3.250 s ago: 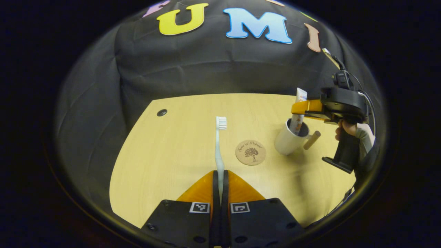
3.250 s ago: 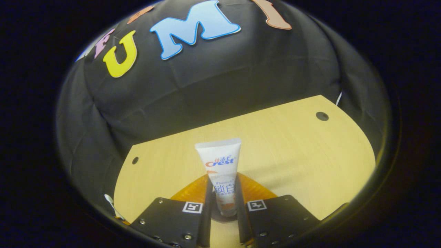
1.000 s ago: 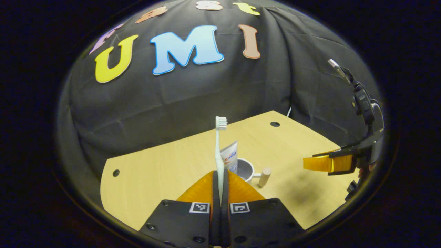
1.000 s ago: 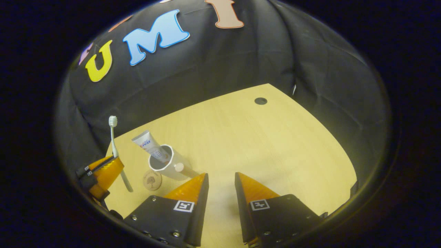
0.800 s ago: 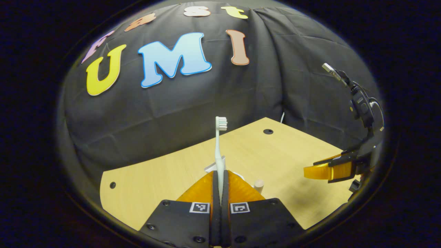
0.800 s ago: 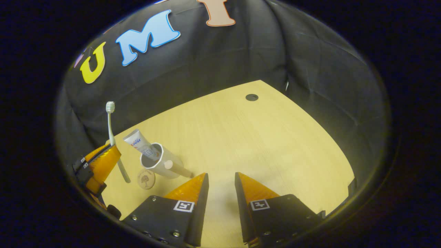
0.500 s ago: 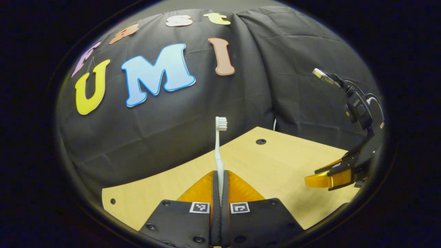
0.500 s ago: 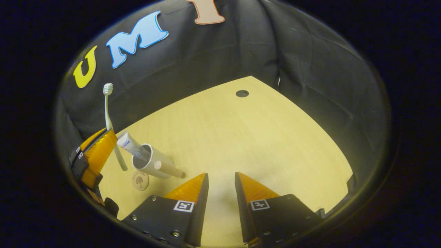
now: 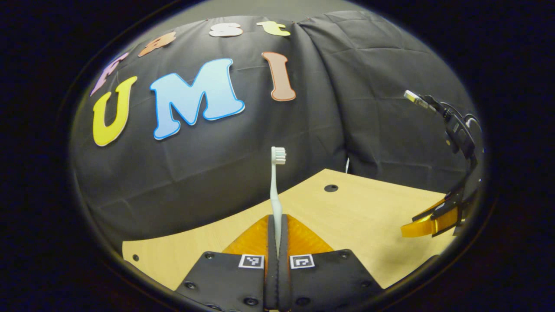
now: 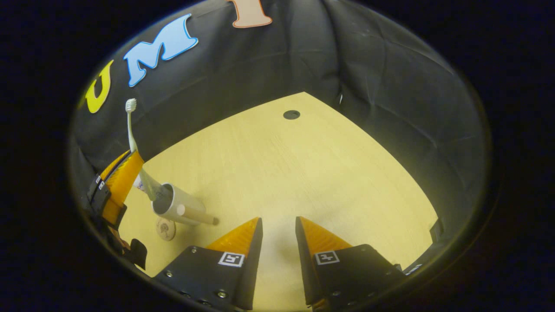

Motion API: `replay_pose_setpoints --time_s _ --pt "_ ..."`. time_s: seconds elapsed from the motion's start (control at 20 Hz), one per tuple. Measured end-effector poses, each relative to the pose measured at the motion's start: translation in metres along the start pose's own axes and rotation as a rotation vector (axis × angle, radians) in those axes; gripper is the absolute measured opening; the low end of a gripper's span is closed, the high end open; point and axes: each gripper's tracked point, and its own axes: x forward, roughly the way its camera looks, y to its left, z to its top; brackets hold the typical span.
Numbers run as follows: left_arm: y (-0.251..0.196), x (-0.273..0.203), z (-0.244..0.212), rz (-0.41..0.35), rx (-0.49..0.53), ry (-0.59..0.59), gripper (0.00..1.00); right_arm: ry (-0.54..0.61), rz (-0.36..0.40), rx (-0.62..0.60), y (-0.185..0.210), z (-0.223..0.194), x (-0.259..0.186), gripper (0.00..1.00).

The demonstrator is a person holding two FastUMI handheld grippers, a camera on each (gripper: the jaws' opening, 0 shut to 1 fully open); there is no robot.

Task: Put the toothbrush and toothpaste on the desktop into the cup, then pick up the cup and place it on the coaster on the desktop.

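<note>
Toothbrush had dropped into the cup since before, left gripper still clamped on it; right gripper hung open.

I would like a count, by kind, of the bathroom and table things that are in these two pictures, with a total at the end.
Toothbrush: 1
Toothpaste: 1
Cup: 1
Coaster: 1
Total: 4
</note>
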Motion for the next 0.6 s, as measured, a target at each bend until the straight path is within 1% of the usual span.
replay_pose_setpoints --time_s 0.05,0.1,0.15,0.4,0.45,0.5,0.6 --pt "0.004 0.001 -0.002 0.012 -0.017 -0.01 0.08 0.004 -0.001 -0.005 0.0 -0.001 0.0 0.44" --pt "0.008 0.002 -0.003 0.031 -0.026 -0.018 0.07 0.007 -0.002 -0.01 -0.001 -0.002 -0.001 0.41" --pt "0.012 0.003 -0.007 0.044 -0.028 -0.019 0.07 0.01 -0.003 -0.015 -0.001 -0.003 -0.001 0.44" --pt "0.009 0.01 -0.034 0.056 -0.058 0.021 0.08 0.01 0.019 -0.018 0.004 -0.003 -0.005 0.44" --pt "0.007 0.009 -0.04 0.058 -0.062 0.033 0.06 0.01 0.023 -0.023 0.004 -0.004 -0.005 0.44" --pt "0.005 0.008 -0.044 0.065 -0.064 0.045 0.08 0.012 0.026 -0.027 0.006 -0.004 -0.006 0.44" --pt "0.002 0.007 -0.051 0.079 -0.075 0.066 0.07 0.018 0.033 -0.033 0.009 -0.007 -0.006 0.44"
